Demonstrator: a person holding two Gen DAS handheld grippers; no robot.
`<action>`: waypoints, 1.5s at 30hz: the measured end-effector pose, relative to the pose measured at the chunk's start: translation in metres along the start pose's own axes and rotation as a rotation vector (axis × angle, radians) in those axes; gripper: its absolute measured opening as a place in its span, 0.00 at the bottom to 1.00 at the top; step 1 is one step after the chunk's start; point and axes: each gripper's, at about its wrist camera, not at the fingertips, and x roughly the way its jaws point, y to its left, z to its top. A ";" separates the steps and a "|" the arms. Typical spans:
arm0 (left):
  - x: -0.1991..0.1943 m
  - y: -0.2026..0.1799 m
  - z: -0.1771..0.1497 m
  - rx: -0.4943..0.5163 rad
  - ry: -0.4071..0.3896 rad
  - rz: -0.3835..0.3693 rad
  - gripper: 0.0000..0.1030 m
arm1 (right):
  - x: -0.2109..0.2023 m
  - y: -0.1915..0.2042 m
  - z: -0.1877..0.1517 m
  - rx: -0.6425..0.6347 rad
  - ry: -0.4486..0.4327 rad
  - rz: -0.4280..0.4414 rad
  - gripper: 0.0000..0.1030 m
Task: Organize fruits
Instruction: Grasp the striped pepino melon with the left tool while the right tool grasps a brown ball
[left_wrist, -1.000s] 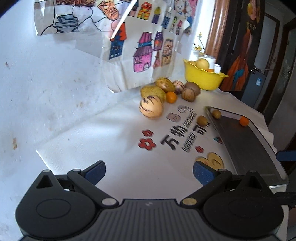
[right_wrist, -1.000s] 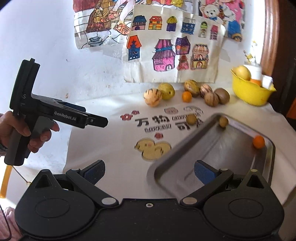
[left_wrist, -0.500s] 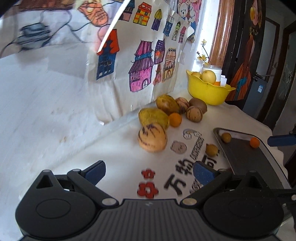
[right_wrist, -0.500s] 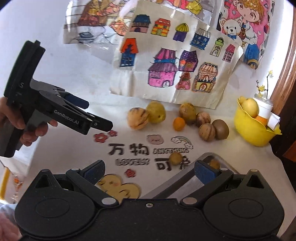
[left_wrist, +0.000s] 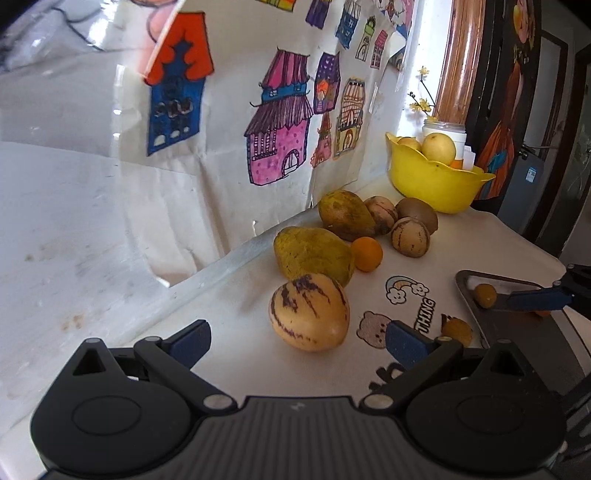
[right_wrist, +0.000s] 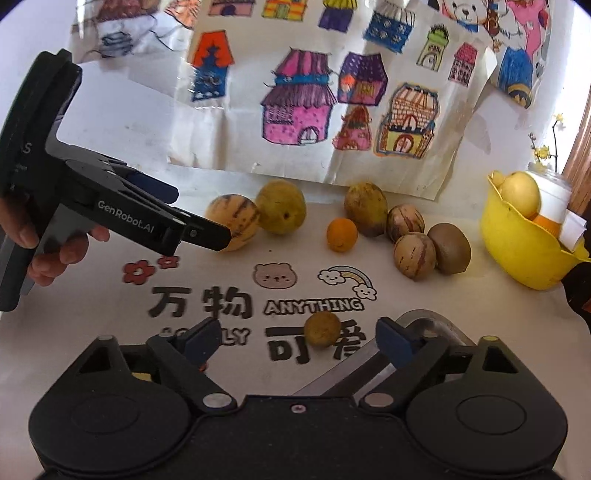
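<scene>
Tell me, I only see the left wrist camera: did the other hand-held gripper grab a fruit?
Observer: No. The right hand-held gripper is open. Its jaws have just been closing, and a small yellowish fruit shows between the tips, untouched.
Kid: Who's holding mine?
Observer: A hand wraps the handle of the left hand-held gripper.
Kid: What's that word ending in THING?
Observer: It reads ANYTHING, printed on the cloth.
</scene>
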 end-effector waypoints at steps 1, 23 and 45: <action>0.004 0.000 0.001 -0.001 0.001 -0.006 1.00 | 0.003 -0.002 0.000 0.001 0.004 0.001 0.86; 0.027 -0.007 0.005 0.006 0.011 -0.041 0.76 | 0.030 -0.011 -0.005 0.004 0.020 0.010 0.51; 0.033 -0.015 0.004 0.014 0.029 0.028 0.57 | 0.036 -0.012 -0.005 0.020 0.010 -0.015 0.28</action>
